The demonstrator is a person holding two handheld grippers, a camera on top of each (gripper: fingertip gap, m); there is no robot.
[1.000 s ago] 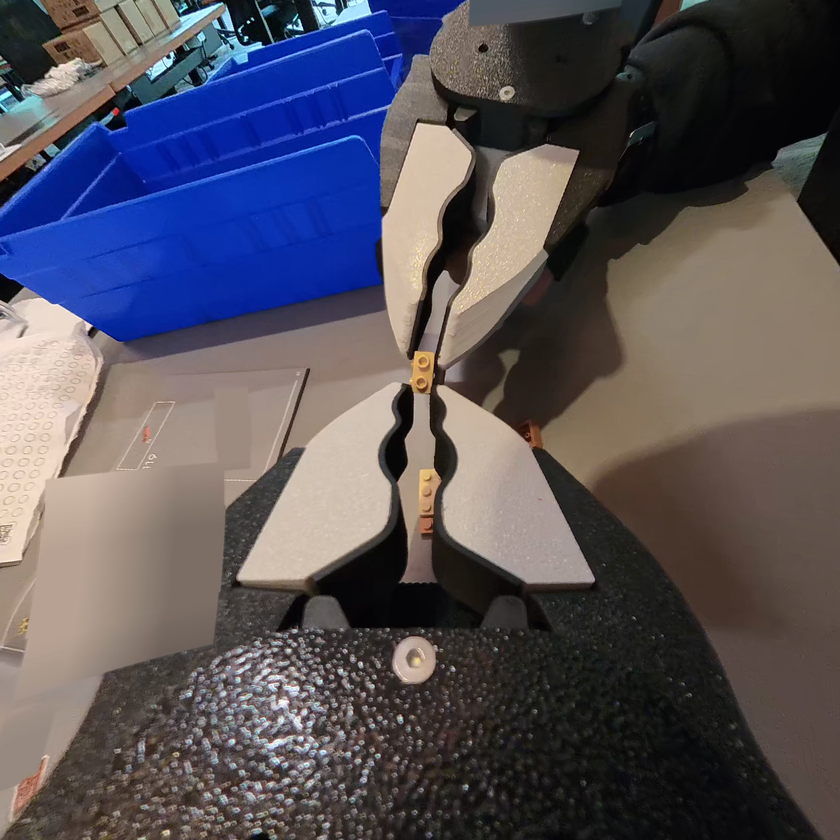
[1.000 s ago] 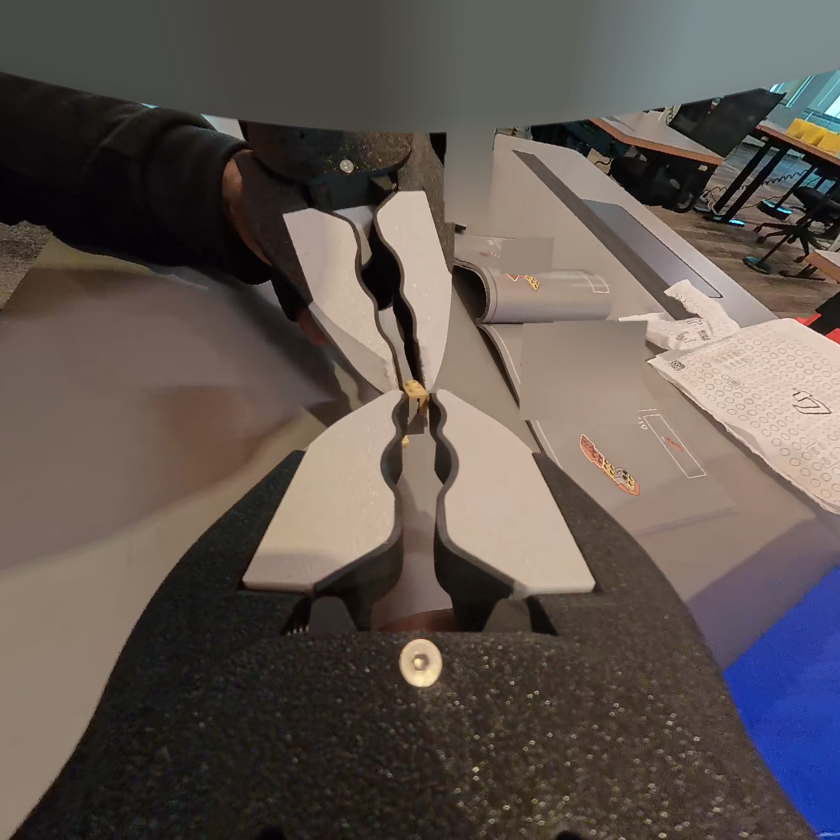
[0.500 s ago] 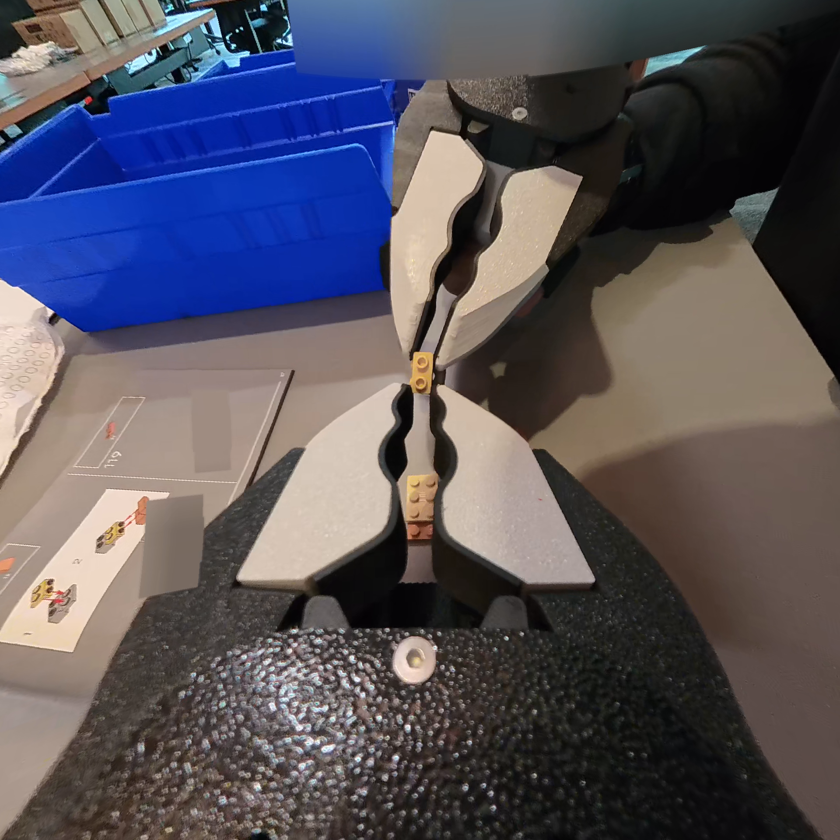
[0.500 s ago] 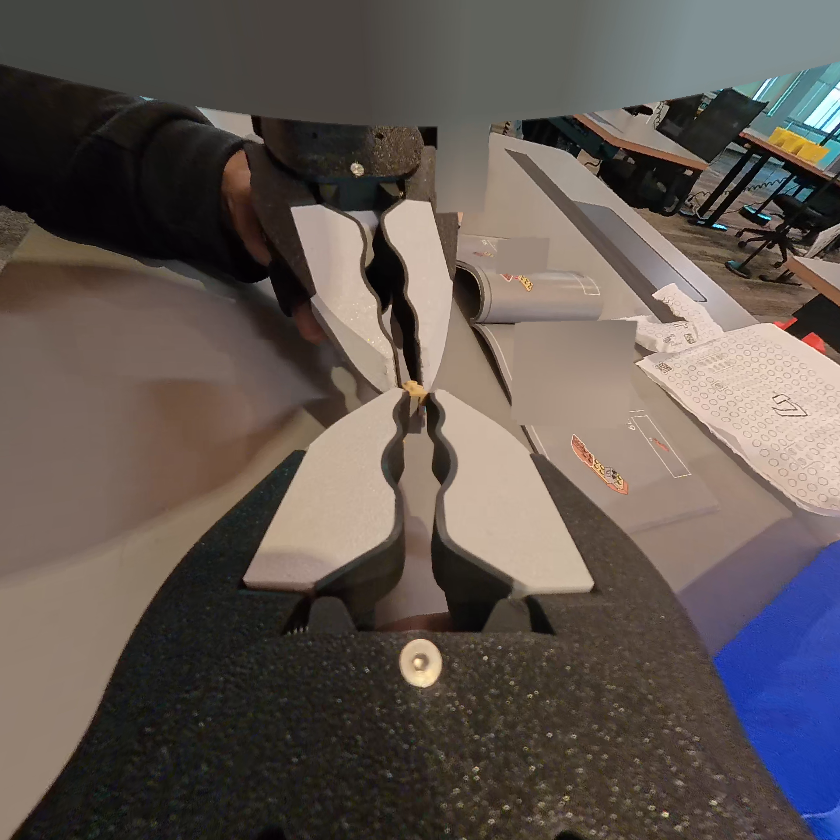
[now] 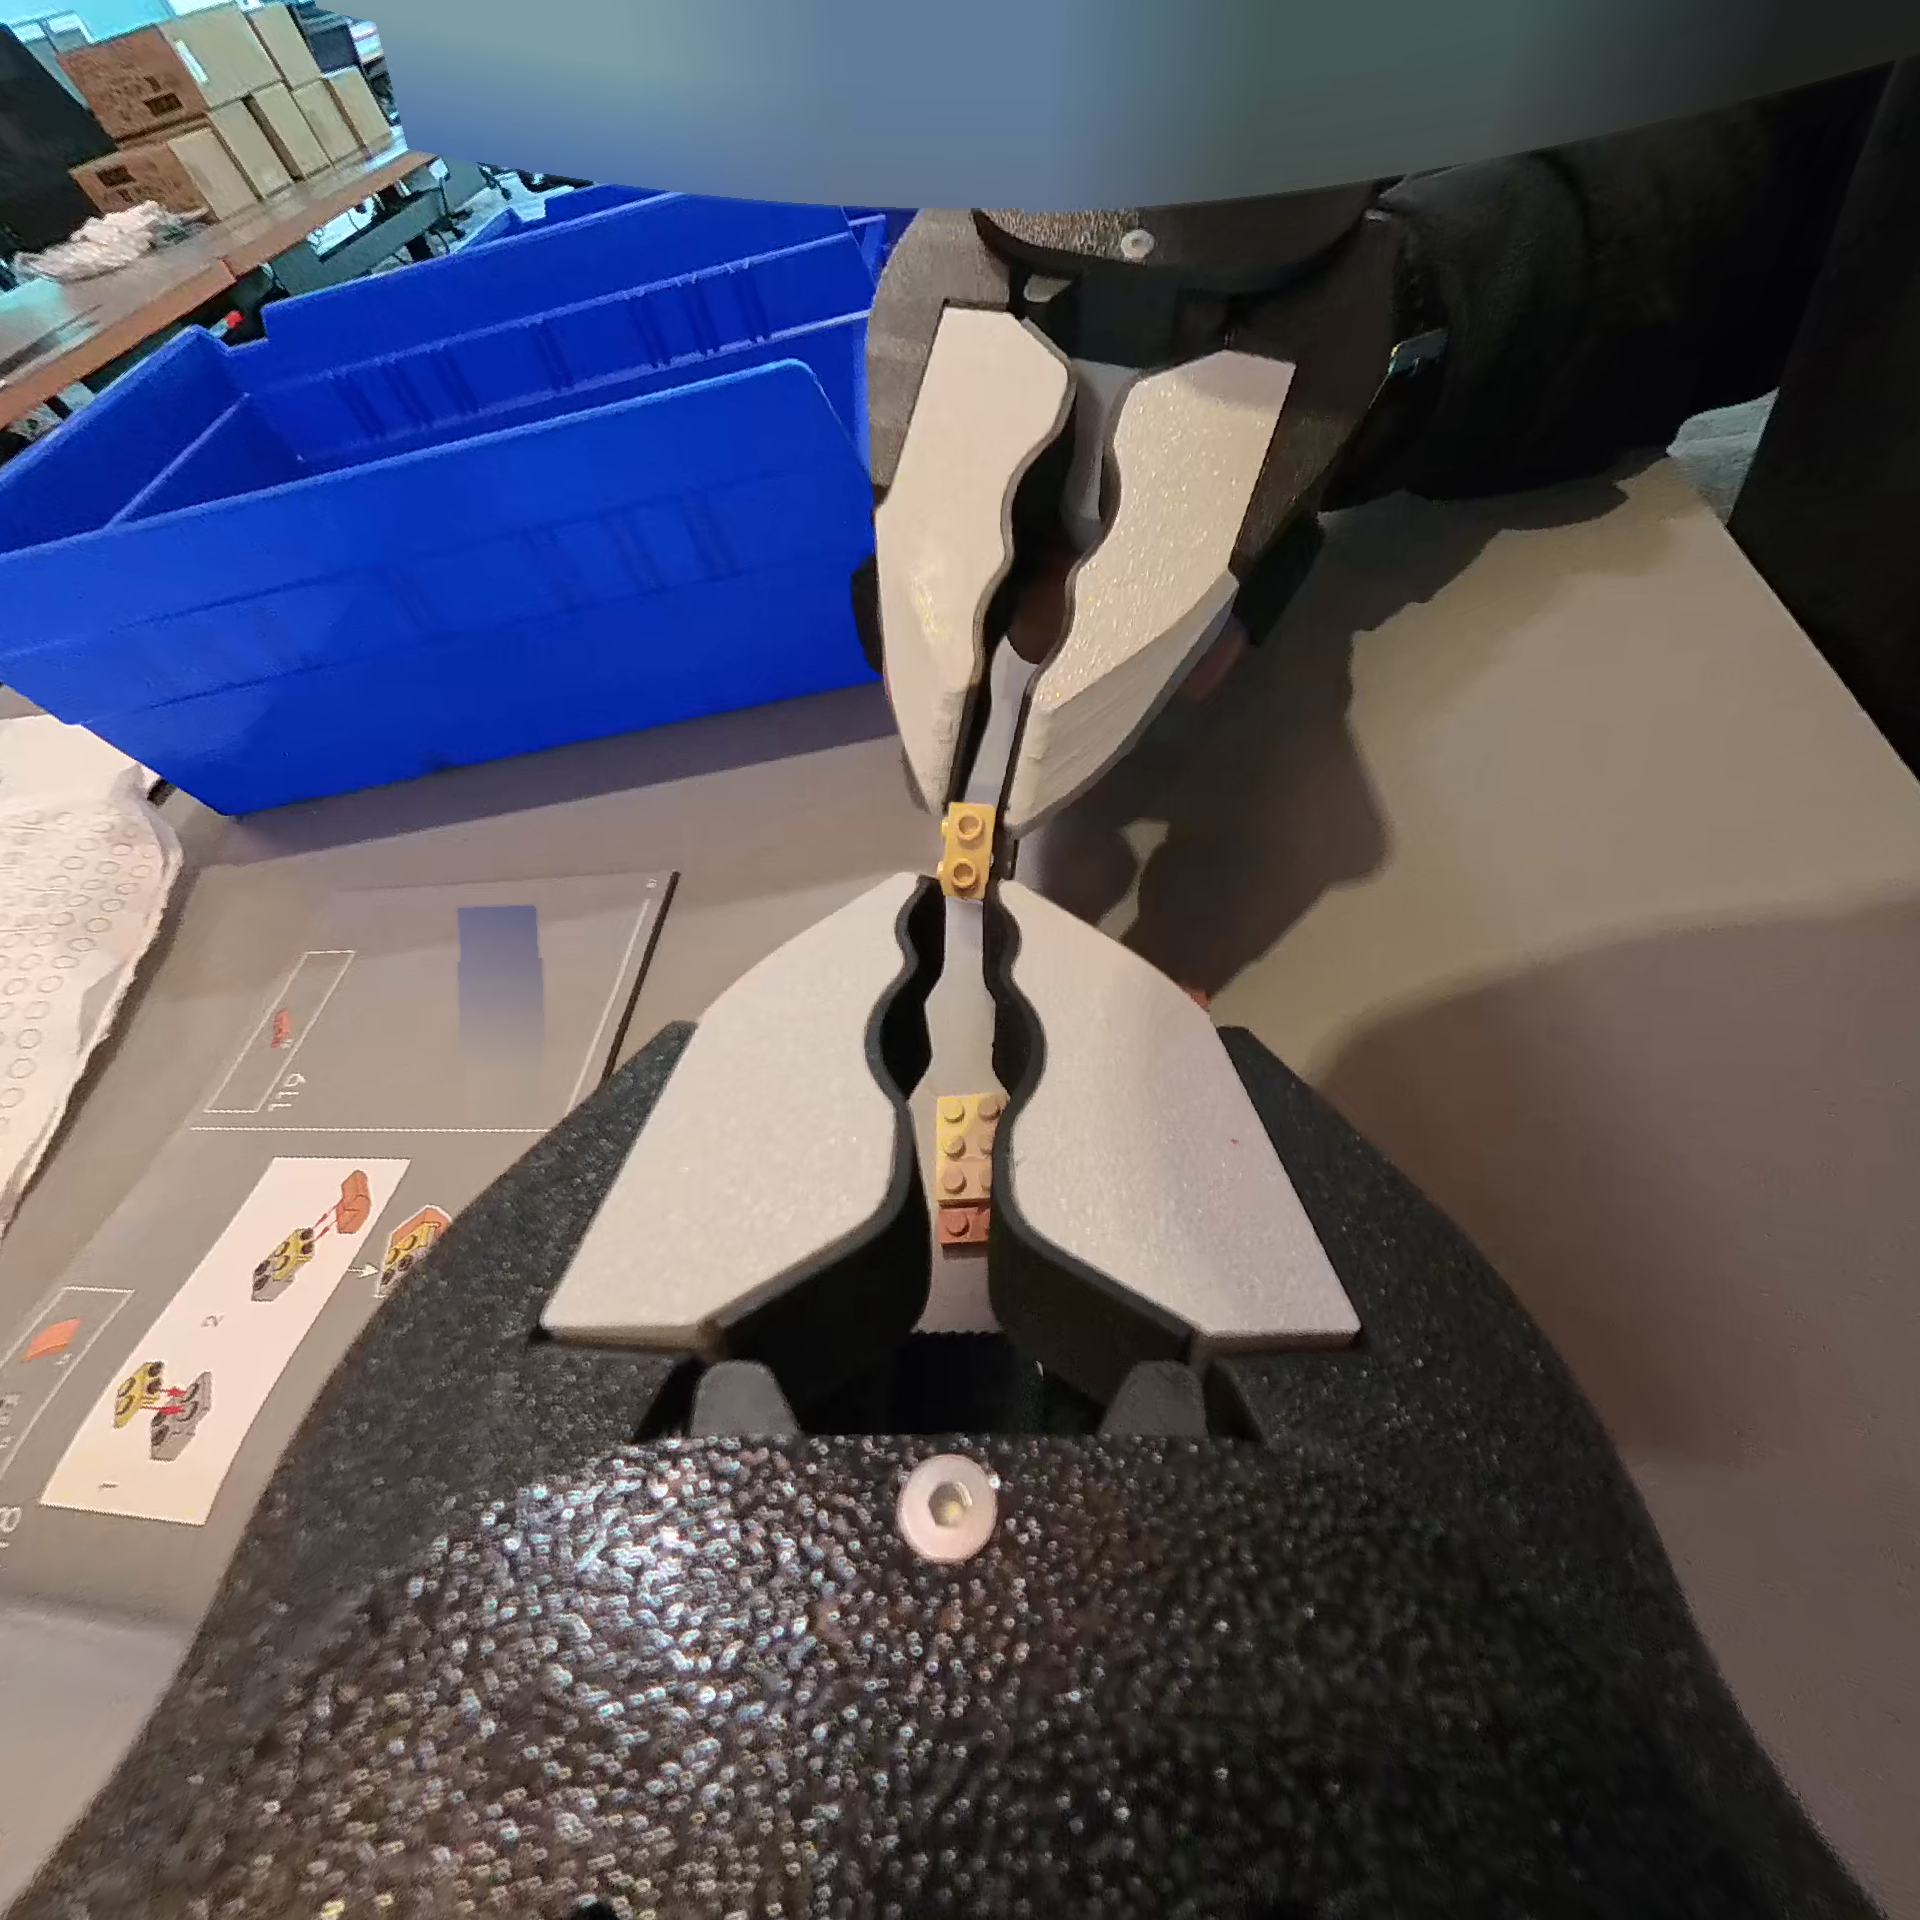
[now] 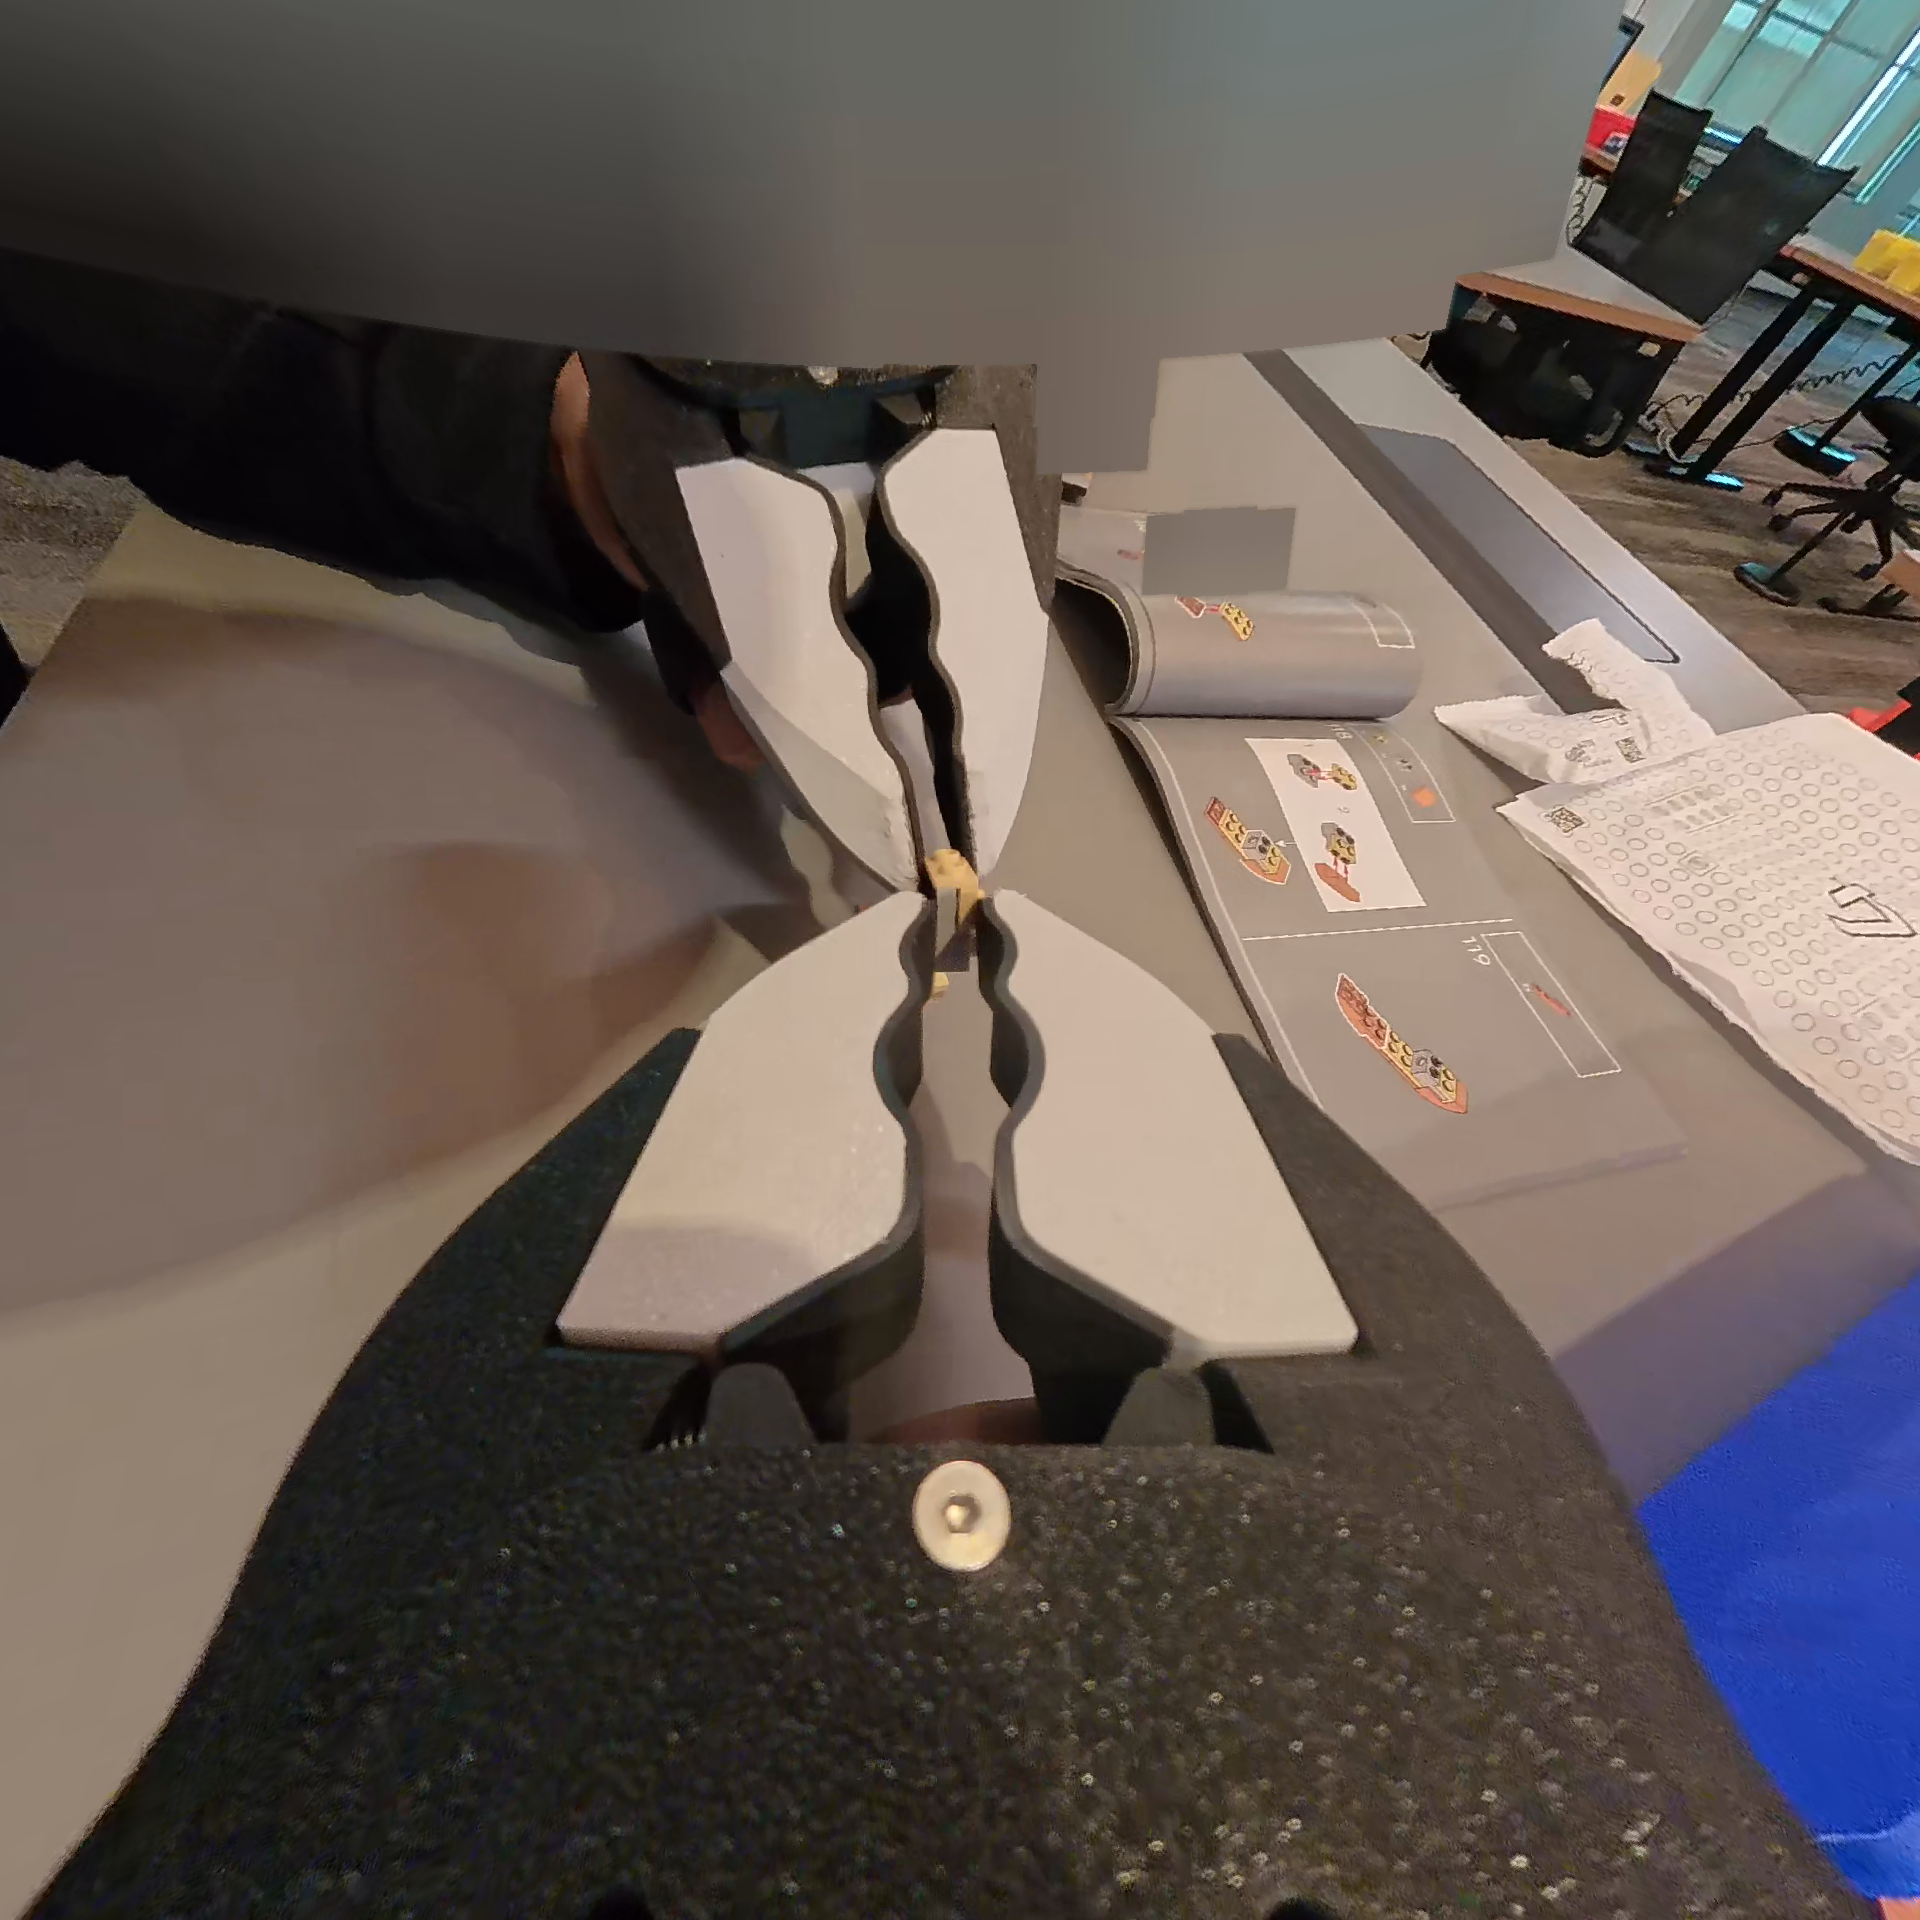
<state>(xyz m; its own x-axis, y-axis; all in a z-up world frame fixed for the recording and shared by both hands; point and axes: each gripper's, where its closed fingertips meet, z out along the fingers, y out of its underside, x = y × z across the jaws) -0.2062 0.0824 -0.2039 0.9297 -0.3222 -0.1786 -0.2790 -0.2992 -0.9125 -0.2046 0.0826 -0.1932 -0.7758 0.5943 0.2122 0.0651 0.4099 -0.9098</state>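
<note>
My left gripper (image 5: 961,896) and my right gripper (image 5: 982,816) meet tip to tip above the grey table (image 5: 1538,1195). A small tan two-stud brick (image 5: 966,852) sits between them, one end in each pair of fingertips, and both are shut on it. In the right wrist view the tan brick (image 6: 948,869) shows at the tips of the left gripper (image 6: 940,857), with a grey part just below it between the fingertips of the right gripper (image 6: 951,909). A tan and brown brick assembly (image 5: 966,1164) lies on the table under my left fingers.
Blue bins (image 5: 468,520) stand at the back left; one also shows in the right wrist view (image 6: 1818,1507). An open instruction booklet (image 5: 312,1143) (image 6: 1403,935) and white dotted paper bags (image 6: 1766,883) lie beside the grippers. A person's dark sleeves hold both grippers. The tips of both grippers are at nearly the same place.
Both grippers stay shut, tip to tip on the tan brick. The pair has shifted over the table, so more of the booklet's picture page and of the brick assembly below shows.
</note>
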